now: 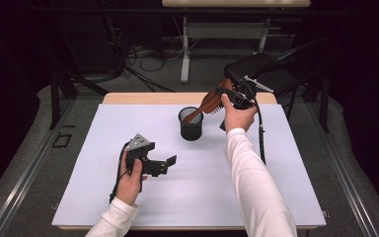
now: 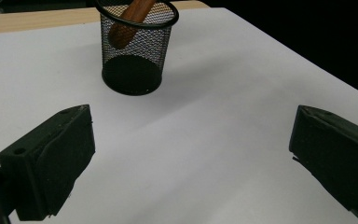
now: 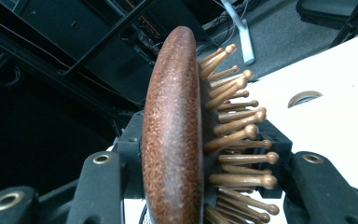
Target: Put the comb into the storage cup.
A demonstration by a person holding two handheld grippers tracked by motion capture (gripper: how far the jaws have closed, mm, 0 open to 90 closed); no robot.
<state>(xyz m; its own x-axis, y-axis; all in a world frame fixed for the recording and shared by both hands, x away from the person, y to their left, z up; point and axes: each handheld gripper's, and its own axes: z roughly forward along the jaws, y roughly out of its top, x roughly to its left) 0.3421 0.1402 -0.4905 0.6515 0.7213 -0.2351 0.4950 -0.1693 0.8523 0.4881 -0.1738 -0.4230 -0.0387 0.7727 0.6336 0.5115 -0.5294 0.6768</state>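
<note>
Hairbrush point(image 1: 211, 102) of reddish-brown wood, peg bristles, handle inside mesh cup point(image 1: 191, 124).

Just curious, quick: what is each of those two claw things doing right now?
Left gripper: open, holding nothing, jaws wide apart over the table.
Right gripper: closed on the wooden hairbrush, whose handle dips into the mesh cup.

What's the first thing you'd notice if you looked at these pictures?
The brown wooden hairbrush, up at the far side of the white table: the right gripper holds its bristly head while the handle dips into the black mesh cup. Nearer, the left gripper waits with its fingers wide apart.
</note>
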